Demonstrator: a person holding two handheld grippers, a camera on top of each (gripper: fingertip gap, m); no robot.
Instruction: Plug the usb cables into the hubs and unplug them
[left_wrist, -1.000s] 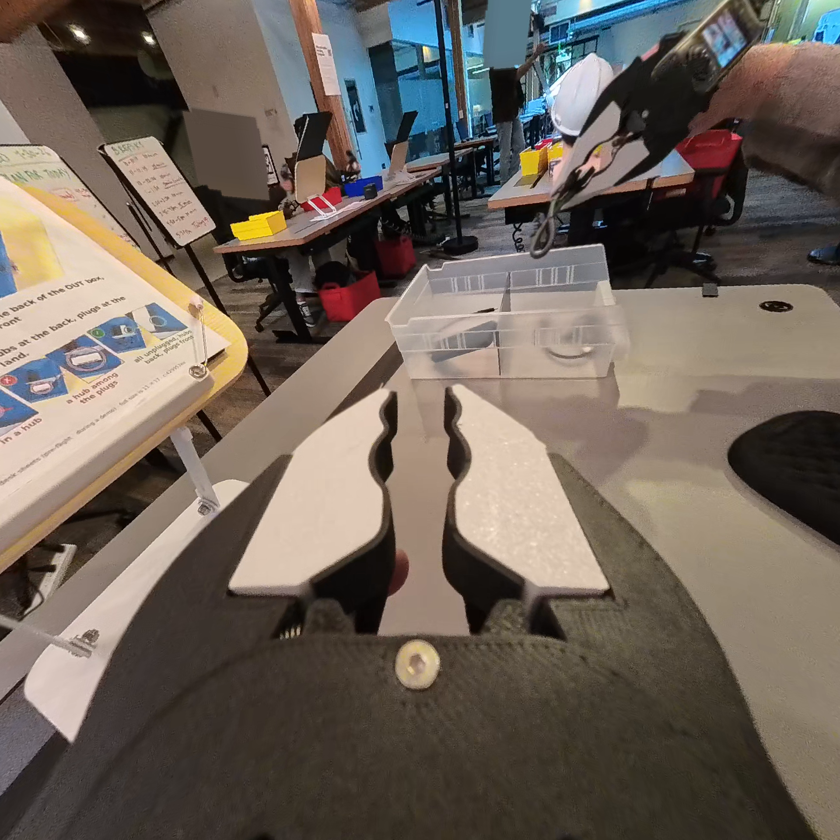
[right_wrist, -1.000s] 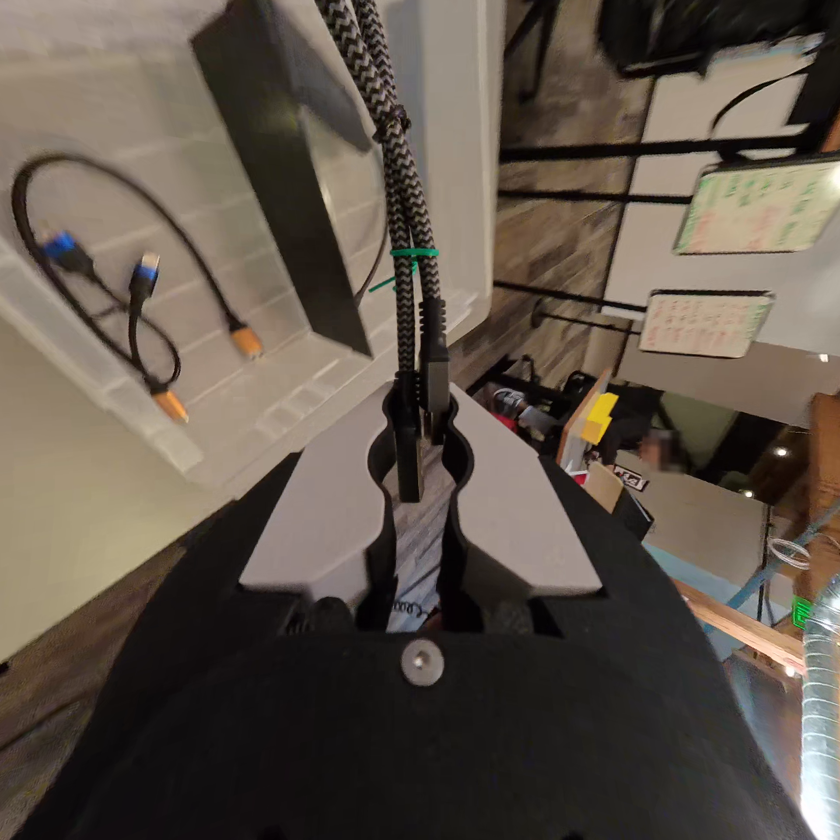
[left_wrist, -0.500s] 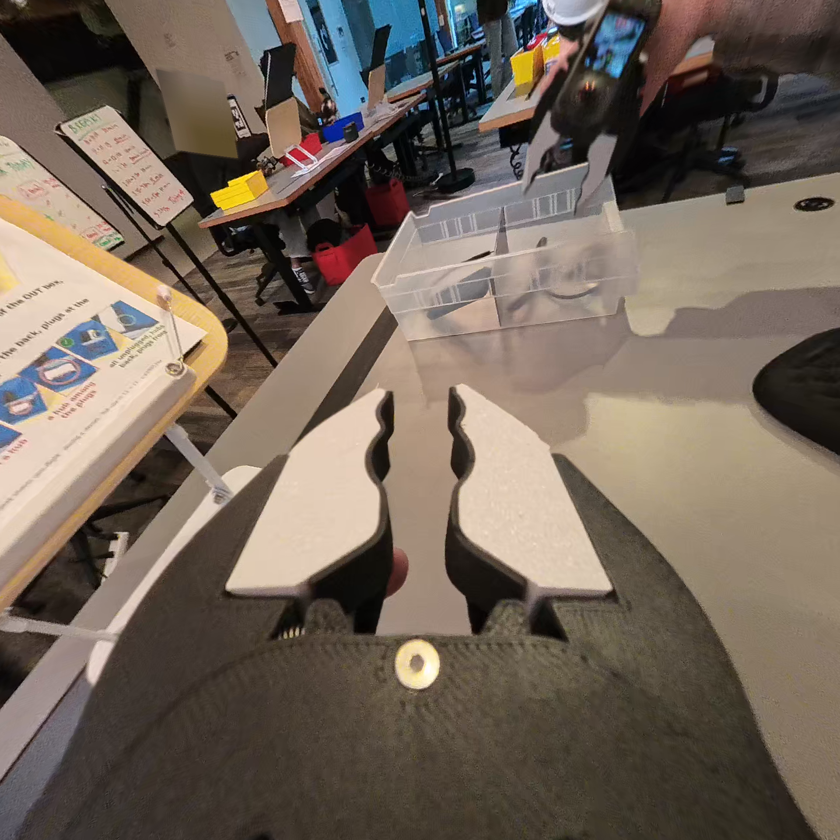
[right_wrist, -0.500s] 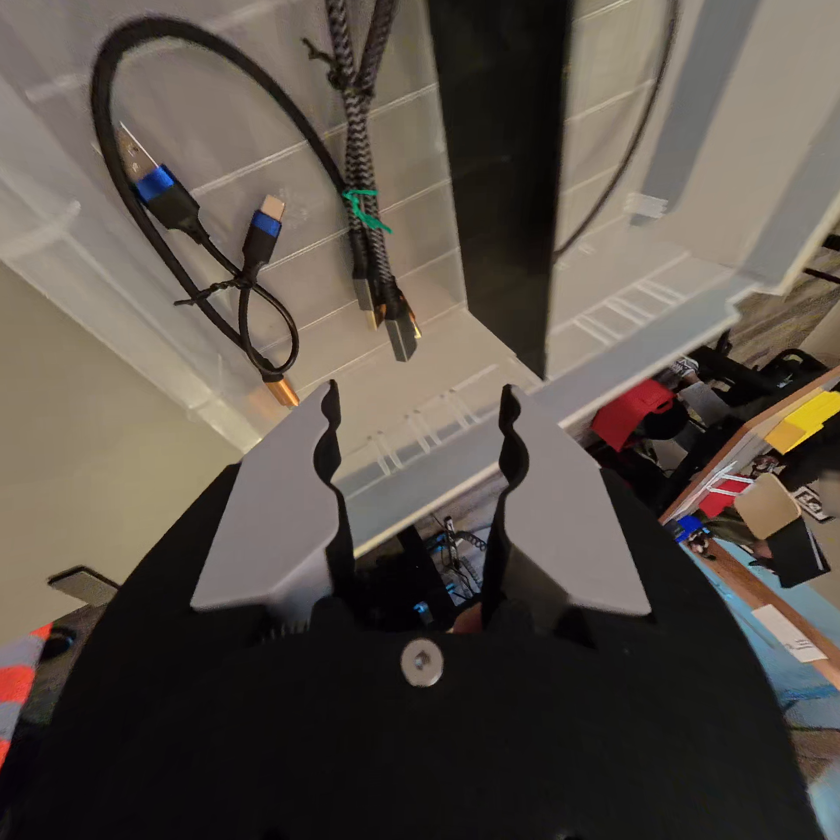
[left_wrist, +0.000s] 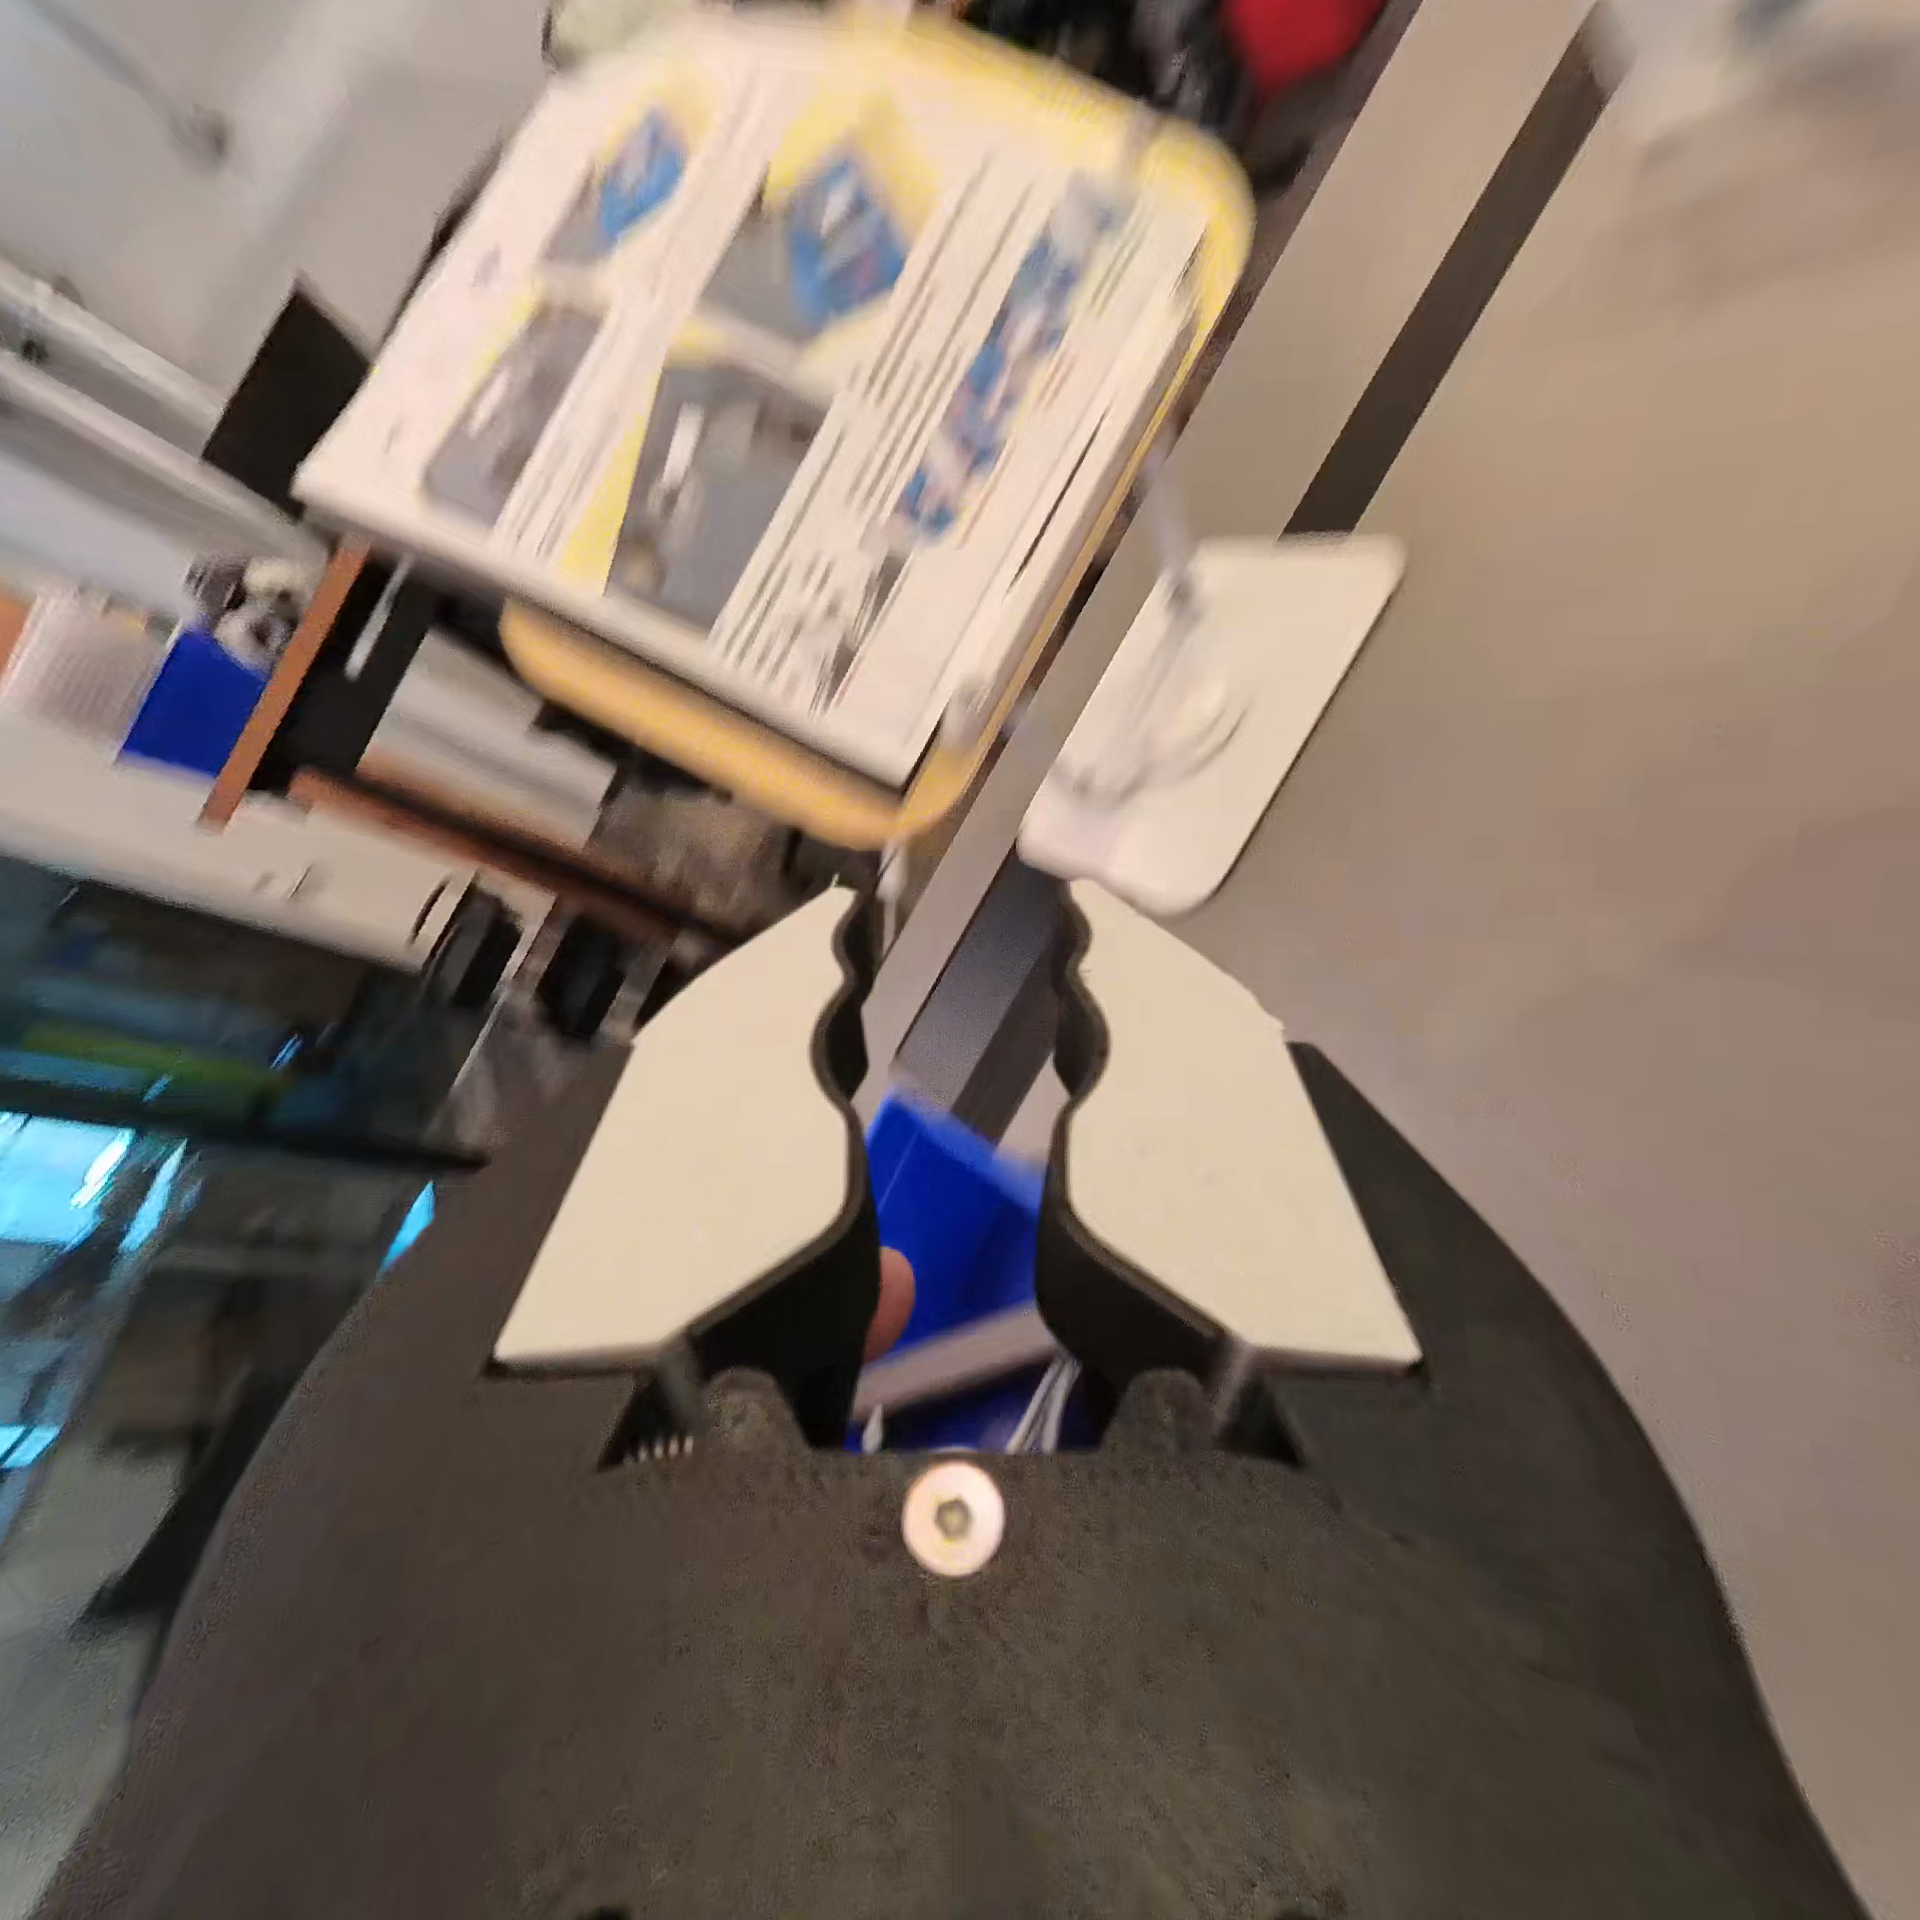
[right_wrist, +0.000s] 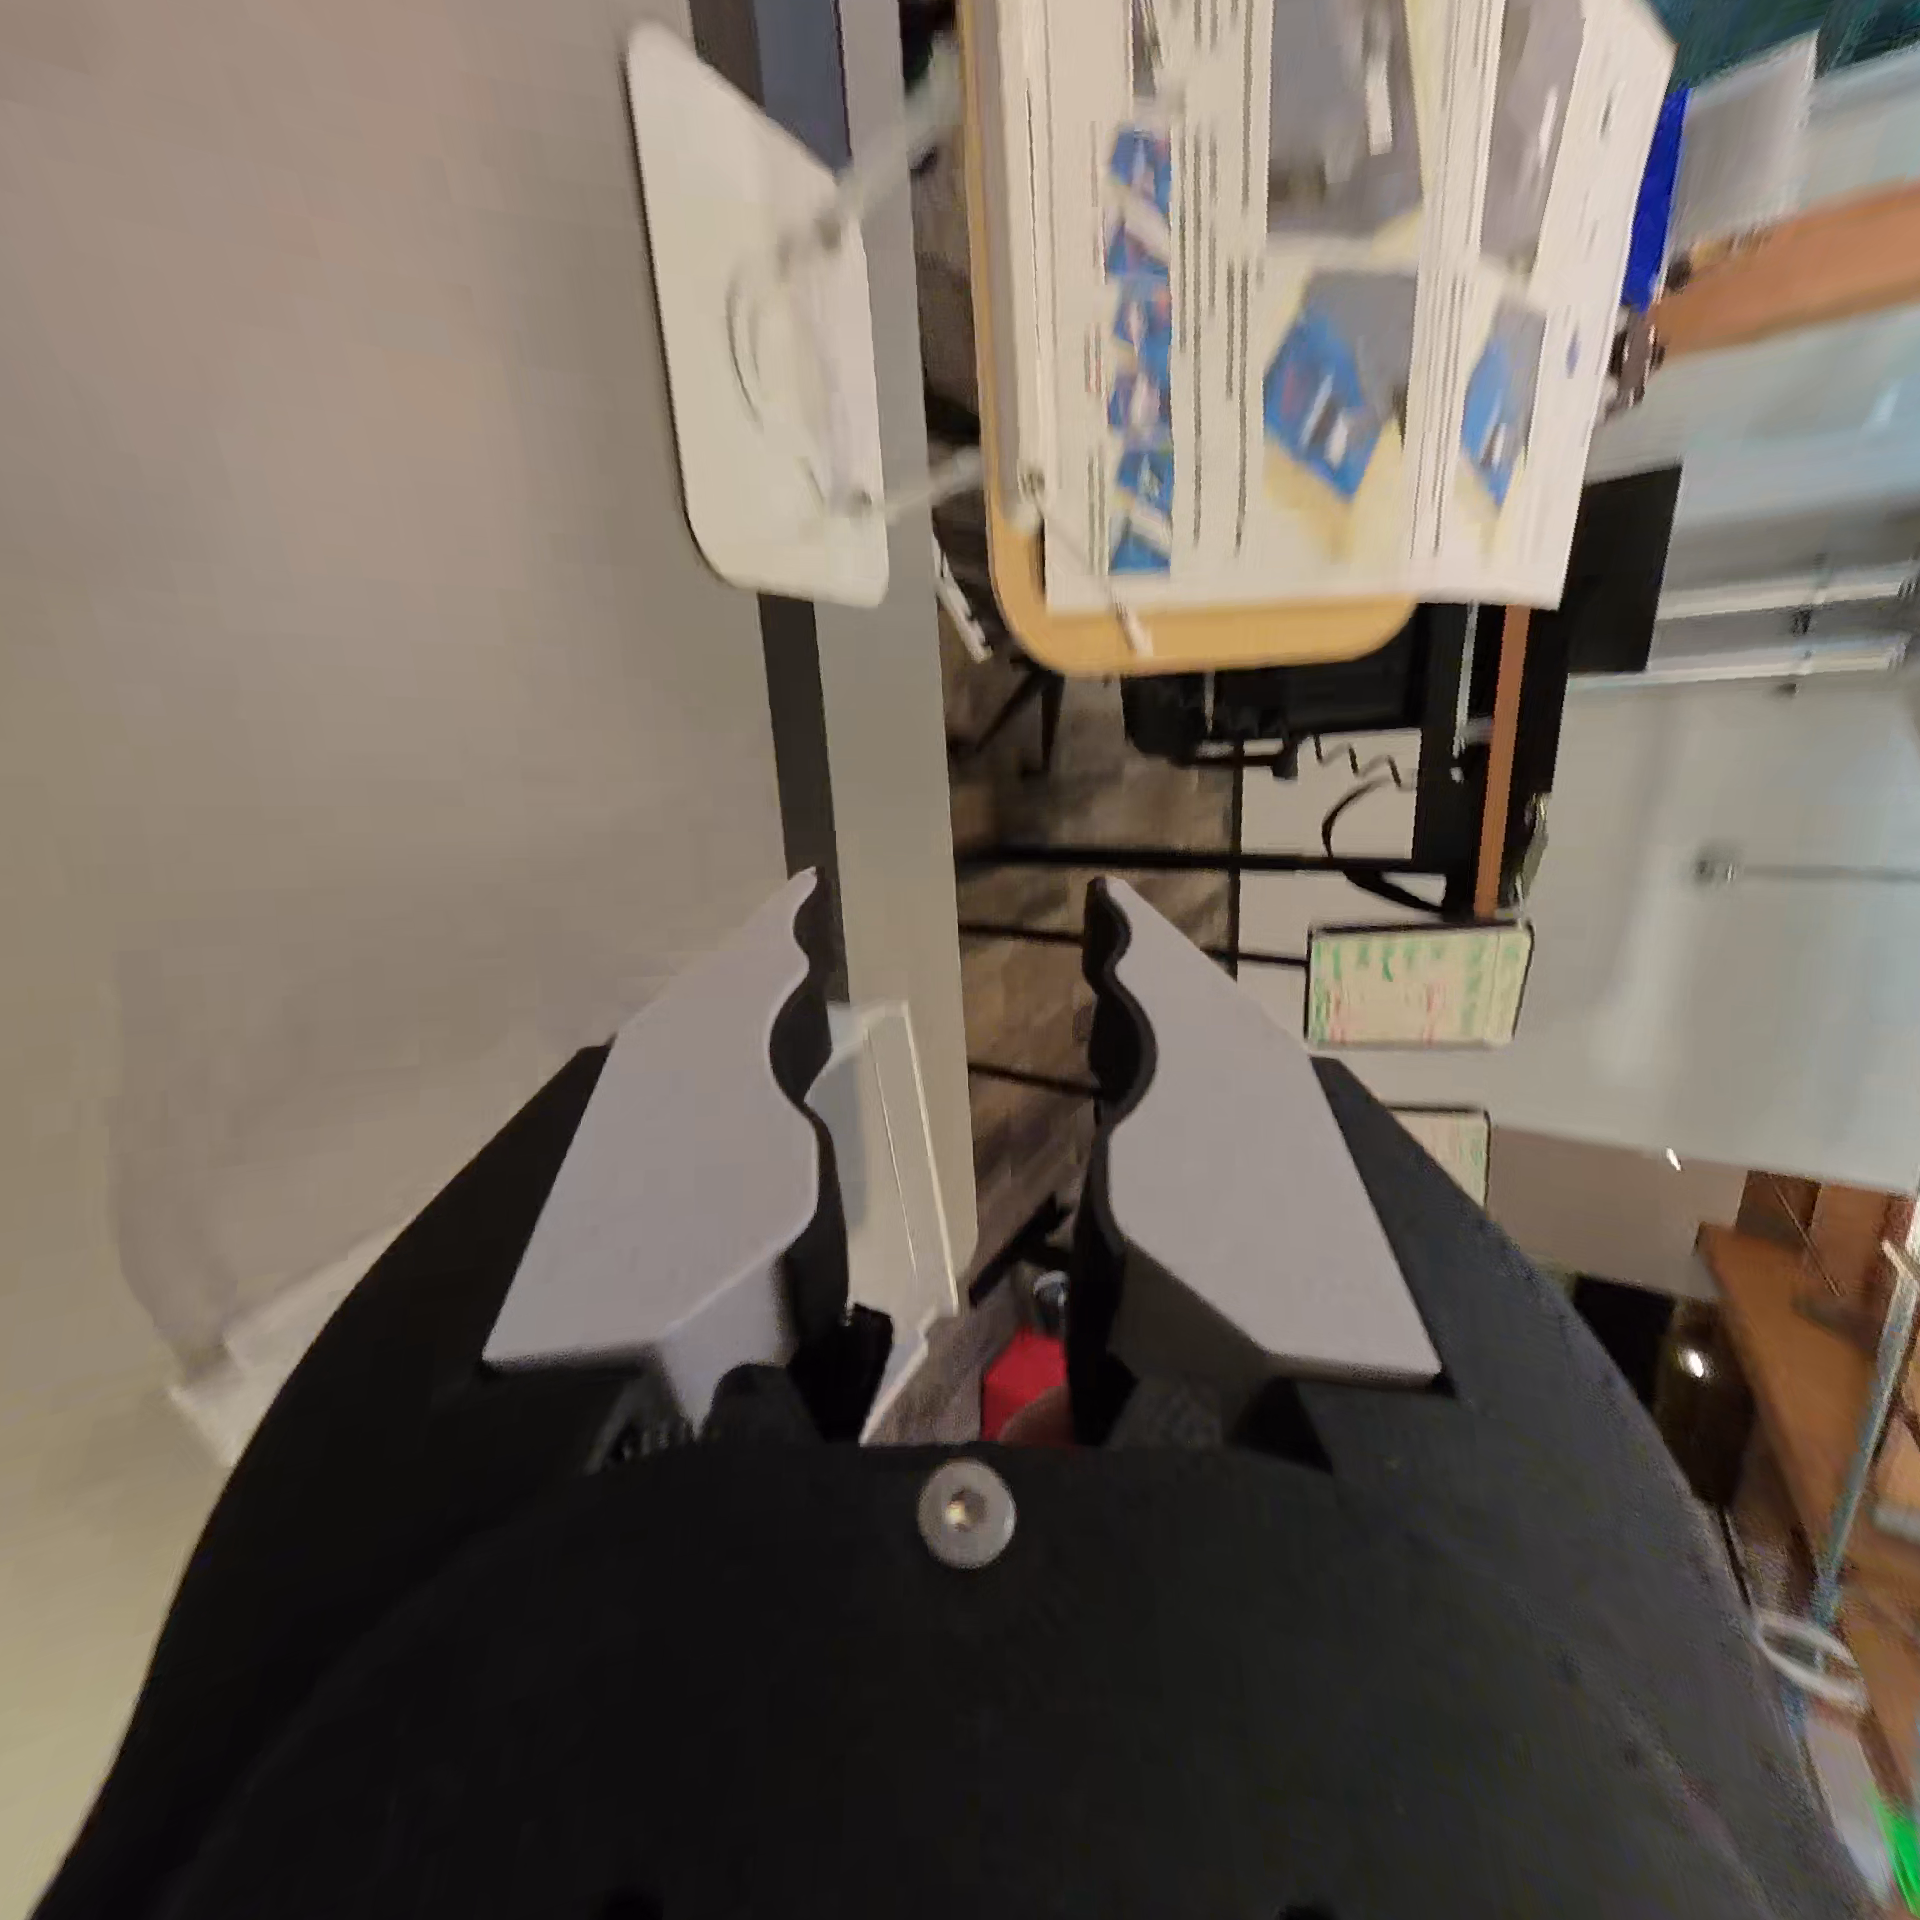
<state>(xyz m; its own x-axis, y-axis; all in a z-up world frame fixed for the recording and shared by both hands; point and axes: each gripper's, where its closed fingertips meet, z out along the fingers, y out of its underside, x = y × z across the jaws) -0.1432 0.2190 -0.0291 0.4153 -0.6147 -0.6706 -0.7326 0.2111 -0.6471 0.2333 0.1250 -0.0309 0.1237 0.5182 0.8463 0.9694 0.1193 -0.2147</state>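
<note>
No writing can be read in either view. The printed instruction sheet (left_wrist: 790, 416) on the yellow-edged board (left_wrist: 727, 748), off the table's edge, carries rows of text and blue picture panels, all smeared by motion blur (the same sheet (right_wrist: 1299, 312) shows just as blurred in the right wrist view). Farther off, a small whiteboard (right_wrist: 1413, 985) bears green and red handwriting, too small and soft to make out.

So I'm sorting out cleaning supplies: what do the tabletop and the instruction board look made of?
The tabletop looks like smooth grey laminate with a matte finish, showing only soft reflections. The instruction board seems to be tan wood or fibreboard with rounded corners under printed paper sheets; blur leaves this uncertain.
</note>
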